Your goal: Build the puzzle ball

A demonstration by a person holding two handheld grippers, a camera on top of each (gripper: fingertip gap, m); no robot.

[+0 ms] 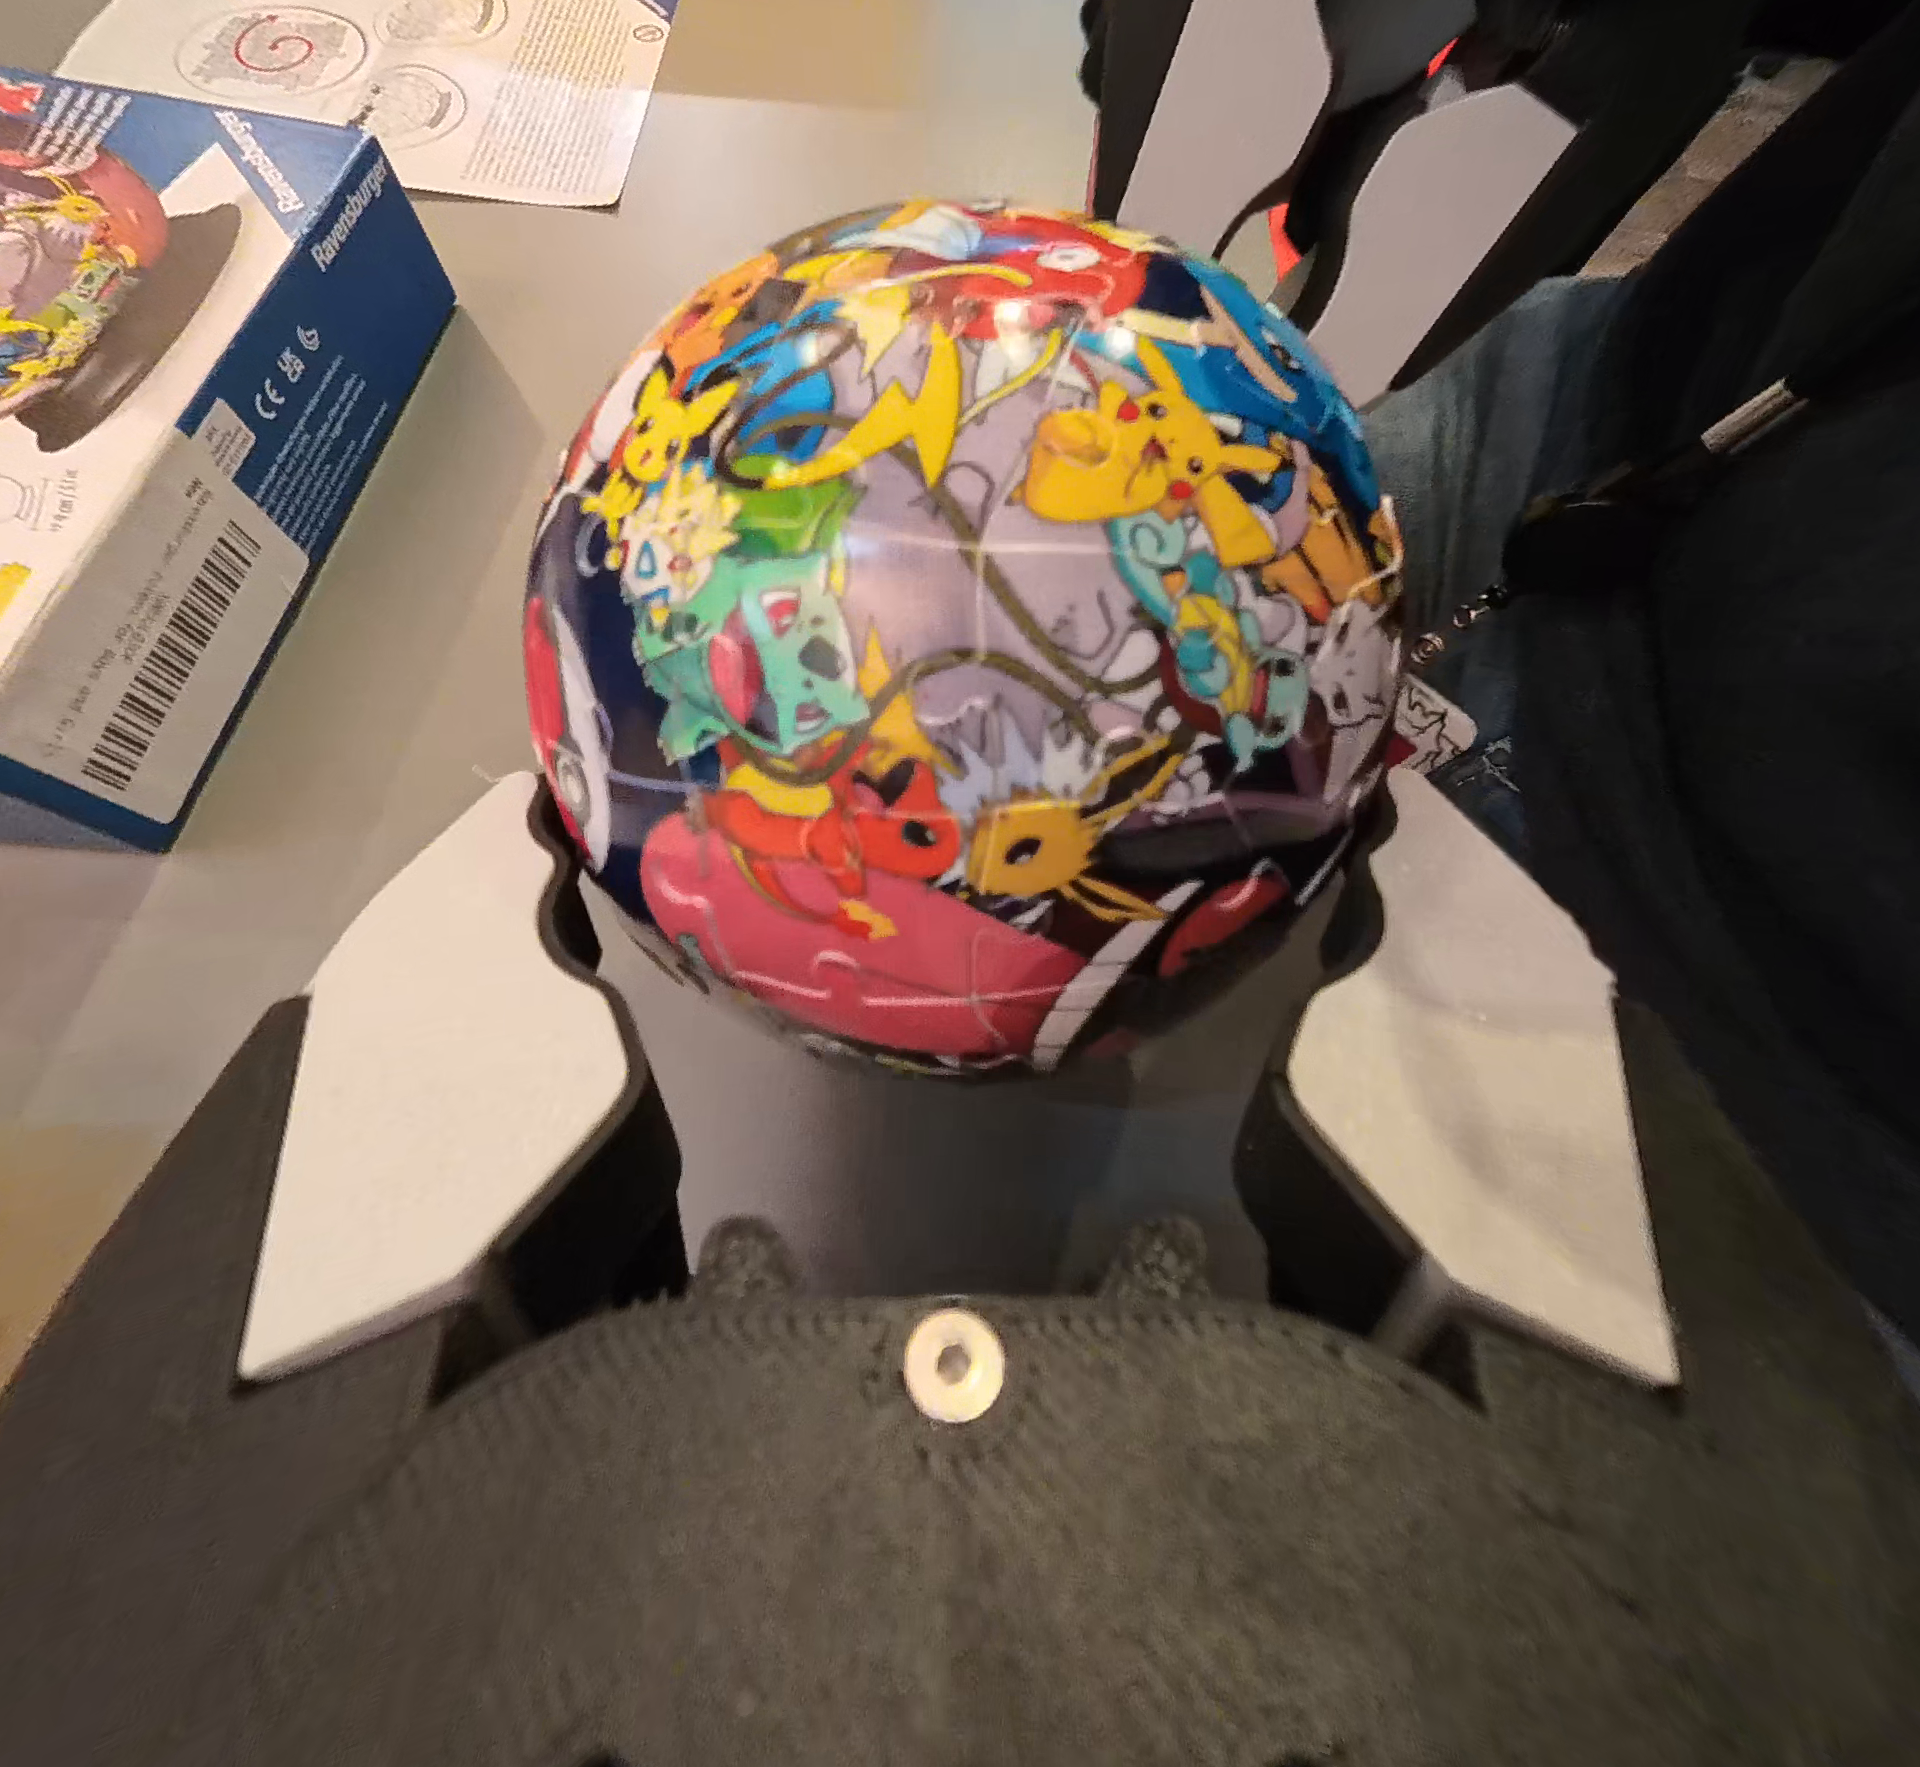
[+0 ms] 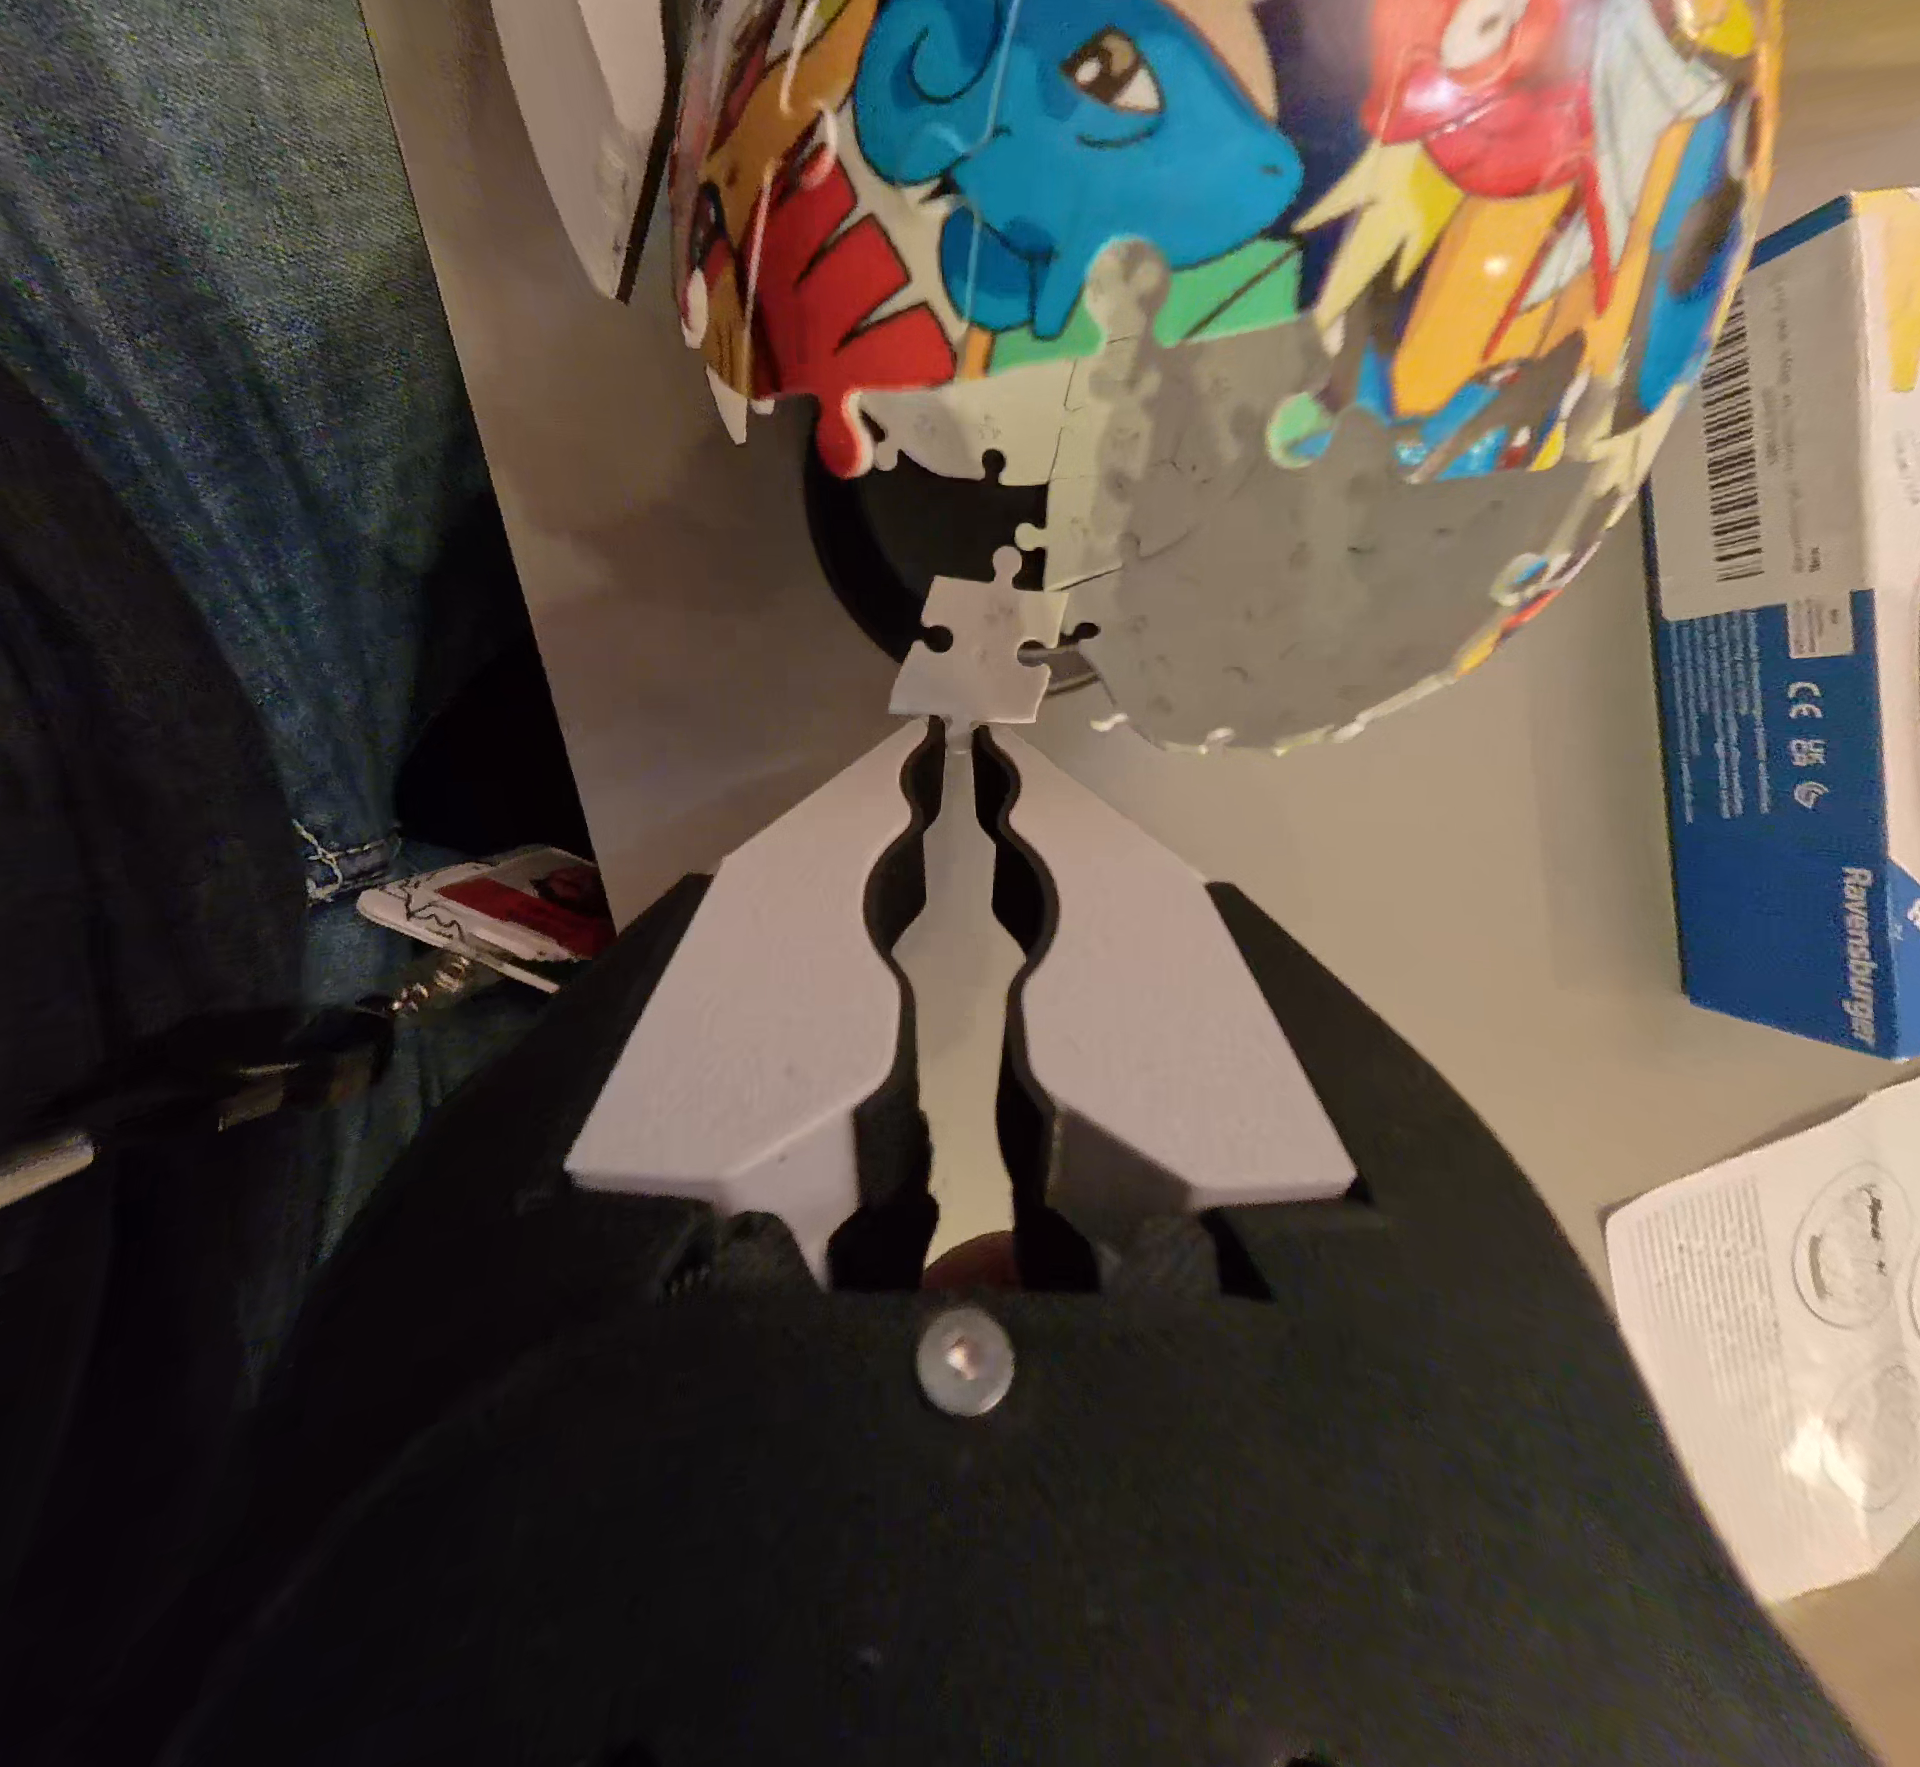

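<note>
The puzzle ball [image 1: 966,616], covered in colourful cartoon figures, sits between the two white fingers of my left gripper [image 1: 961,834], which is shut on its sides just above the table. In the right wrist view the ball [image 2: 1143,107] shows an open gap at its lower side [image 2: 935,512], with the grey inner face of the far pieces [image 2: 1299,574] visible through it. My right gripper [image 2: 951,741] is shut on a single puzzle piece [image 2: 982,668], grey back towards the camera, held at the edge of the gap. The right gripper also shows beyond the ball in the left wrist view [image 1: 1299,159].
A blue puzzle box [image 1: 208,429] lies left of the ball and a white instruction sheet [image 1: 436,55] lies behind it; both show in the right wrist view, box [image 2: 1787,678] and sheet [image 2: 1787,1354]. A person's jeans-clad leg [image 1: 1507,522] is beyond the table edge. My right fingertips sit around 8 cm from my left ones.
</note>
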